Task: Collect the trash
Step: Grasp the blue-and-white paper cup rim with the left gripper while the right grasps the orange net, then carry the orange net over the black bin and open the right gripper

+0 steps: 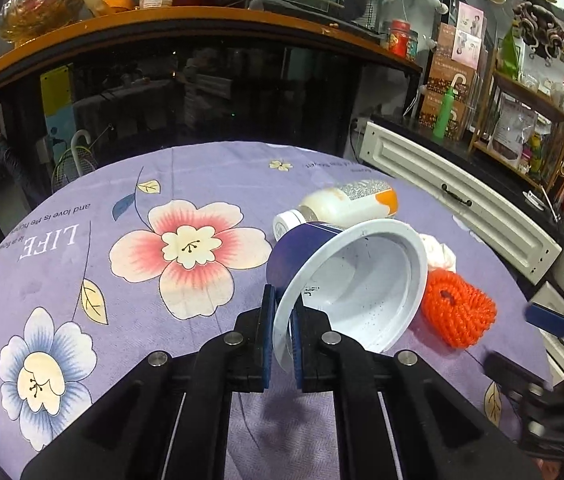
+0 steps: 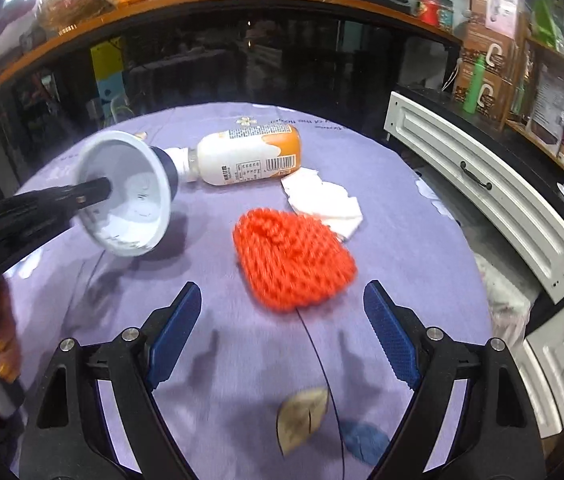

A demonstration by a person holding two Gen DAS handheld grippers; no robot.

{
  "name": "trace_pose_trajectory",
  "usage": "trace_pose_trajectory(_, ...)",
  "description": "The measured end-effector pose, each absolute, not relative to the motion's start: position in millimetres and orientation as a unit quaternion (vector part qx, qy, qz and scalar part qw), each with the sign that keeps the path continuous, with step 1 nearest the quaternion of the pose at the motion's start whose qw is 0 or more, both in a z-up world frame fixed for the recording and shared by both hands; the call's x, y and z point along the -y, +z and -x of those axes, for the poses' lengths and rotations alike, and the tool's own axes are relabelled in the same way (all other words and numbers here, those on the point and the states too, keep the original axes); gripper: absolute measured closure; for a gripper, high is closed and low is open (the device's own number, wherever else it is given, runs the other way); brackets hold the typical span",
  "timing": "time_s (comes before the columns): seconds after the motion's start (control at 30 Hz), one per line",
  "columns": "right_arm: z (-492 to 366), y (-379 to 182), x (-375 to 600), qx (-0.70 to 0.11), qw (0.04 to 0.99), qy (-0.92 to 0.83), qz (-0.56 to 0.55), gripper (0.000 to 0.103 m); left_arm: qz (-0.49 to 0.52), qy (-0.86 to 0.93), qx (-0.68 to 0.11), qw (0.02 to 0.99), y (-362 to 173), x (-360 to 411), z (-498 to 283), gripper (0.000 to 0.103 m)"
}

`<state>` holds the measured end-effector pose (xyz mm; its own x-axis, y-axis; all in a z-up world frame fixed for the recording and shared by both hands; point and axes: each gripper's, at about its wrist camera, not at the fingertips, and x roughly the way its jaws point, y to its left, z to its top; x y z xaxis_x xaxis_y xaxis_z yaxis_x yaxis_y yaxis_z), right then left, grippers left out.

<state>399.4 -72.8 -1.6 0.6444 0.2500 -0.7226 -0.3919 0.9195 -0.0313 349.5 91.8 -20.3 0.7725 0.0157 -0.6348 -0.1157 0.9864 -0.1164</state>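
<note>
My left gripper (image 1: 282, 320) is shut on the rim of a white-lined, dark blue paper cup (image 1: 353, 280) and holds it tilted above the table. The cup (image 2: 130, 196) and left gripper (image 2: 98, 192) also show at the left of the right wrist view. A white and orange bottle (image 1: 345, 204) (image 2: 246, 156) lies on its side behind the cup. An orange knitted scrubber (image 1: 457, 312) (image 2: 293, 264) and a crumpled white tissue (image 1: 439, 254) (image 2: 325, 200) lie to the right. My right gripper (image 2: 282, 320) is open and empty, just short of the scrubber.
A purple floral tablecloth (image 1: 122, 208) covers the round table. A white cabinet with drawers (image 2: 481, 184) stands along the right edge. A dark glass counter with a cluttered orange shelf (image 1: 202, 16) stands behind the table.
</note>
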Motion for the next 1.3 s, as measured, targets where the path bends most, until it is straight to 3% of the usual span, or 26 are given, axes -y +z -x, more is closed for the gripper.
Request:
trace_pose_trajectory(0.3,-437,-25,52,-0.409,0.894,0.140,0.117,0.024,0.080,0.028,-0.333,0.939,-20,-92,-348,0.095)
trace_pose_trajectory(0.37,-440,-29,51,-0.415,0.892,0.136,0.120,0.044,0.080,0.026,-0.335,0.938,-22,-91,-349,0.095)
trace_pose_trajectory(0.57,-433,-27,68,-0.413,0.896,0.137,0.091,0.074,0.077,0.024,-0.334,0.939,-23,-89,-348,0.095)
trace_pose_trajectory(0.77,-405,-14,90,-0.403,0.900,0.151,0.064,0.078,0.068,0.017,-0.333,0.940,-24,-81,-346,0.095)
trace_pose_trajectory(1.3,-298,12,184,-0.358,0.924,0.135,0.005,0.078,0.069,-0.019,-0.332,0.940,-19,-48,-322,0.095)
